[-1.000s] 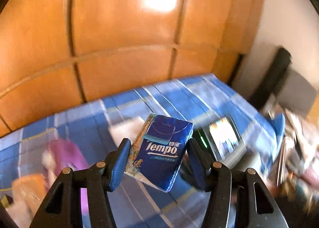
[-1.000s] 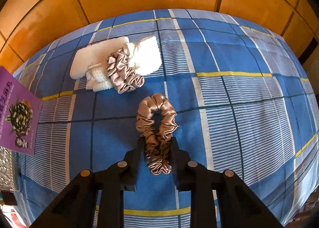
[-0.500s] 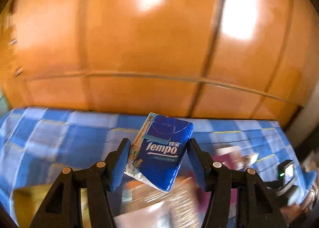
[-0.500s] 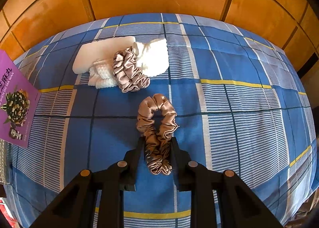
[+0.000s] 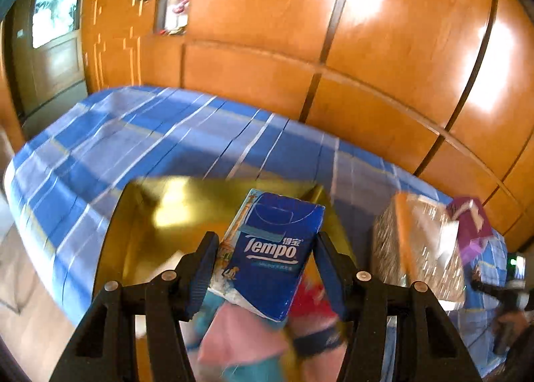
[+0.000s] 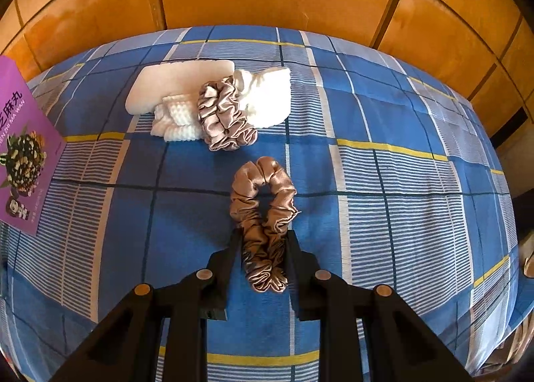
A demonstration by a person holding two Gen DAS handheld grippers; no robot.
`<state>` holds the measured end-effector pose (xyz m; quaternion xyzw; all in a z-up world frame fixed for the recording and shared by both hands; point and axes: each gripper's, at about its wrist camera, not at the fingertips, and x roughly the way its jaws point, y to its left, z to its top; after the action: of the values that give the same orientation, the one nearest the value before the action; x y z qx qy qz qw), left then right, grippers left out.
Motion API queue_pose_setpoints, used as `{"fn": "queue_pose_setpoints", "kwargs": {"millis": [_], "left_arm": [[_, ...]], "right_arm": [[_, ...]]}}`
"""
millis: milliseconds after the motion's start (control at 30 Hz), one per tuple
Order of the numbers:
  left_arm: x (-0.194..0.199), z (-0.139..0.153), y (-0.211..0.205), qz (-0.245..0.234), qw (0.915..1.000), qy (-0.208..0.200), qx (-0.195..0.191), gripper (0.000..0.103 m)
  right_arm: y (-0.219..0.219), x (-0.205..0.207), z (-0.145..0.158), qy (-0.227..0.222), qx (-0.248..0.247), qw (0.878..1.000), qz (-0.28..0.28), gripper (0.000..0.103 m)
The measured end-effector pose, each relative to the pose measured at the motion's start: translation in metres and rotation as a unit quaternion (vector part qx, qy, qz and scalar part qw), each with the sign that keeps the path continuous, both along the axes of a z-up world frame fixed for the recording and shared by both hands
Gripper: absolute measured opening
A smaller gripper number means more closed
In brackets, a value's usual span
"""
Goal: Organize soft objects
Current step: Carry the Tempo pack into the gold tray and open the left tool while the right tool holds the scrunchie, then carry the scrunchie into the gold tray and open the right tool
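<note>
Tissues (image 5: 272, 255), a blue Tempo pack, sit pinched tilted in the left gripper (image 5: 265, 268) above a gold box (image 5: 160, 215) on the blue plaid cloth (image 5: 133, 141); only this view shows that box. The right view alone shows the right gripper (image 6: 263, 258) closed on a tan scrunchie (image 6: 263, 211) over the cloth, with a second scrunchie (image 6: 223, 115) lying on white towels (image 6: 263, 96) beyond.

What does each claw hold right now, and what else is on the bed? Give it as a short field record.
left claw: shut on Tempo tissue pack, held above gold box
gold box contents: blurred pink, red and teal items, not identifiable
right claw: shut on tan scrunchie
second scrunchie: lies on white cloths, apart from the held one
purple packet: left edge of right wrist view
surface: blue plaid bedsheet
</note>
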<state>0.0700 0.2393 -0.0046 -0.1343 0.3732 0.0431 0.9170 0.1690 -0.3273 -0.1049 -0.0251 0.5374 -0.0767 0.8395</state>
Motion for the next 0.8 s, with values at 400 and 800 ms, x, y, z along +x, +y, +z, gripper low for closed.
{"fn": "queue_pose_setpoints", "kwargs": {"millis": [400,800], "left_arm": [[-0.047,-0.040,-0.044,-0.056,0.9980,0.022,-0.019,0.059],[-0.033,-0.058,-0.022,0.012,0.9983,0.049,0.028,0.085]], "right_arm": [[0.005,-0.004,0.001,-0.001,-0.015,1.000,-0.001,0.022],[0.005,-0.003,0.000,-0.001,-0.013,1.000,-0.006,0.022]]}}
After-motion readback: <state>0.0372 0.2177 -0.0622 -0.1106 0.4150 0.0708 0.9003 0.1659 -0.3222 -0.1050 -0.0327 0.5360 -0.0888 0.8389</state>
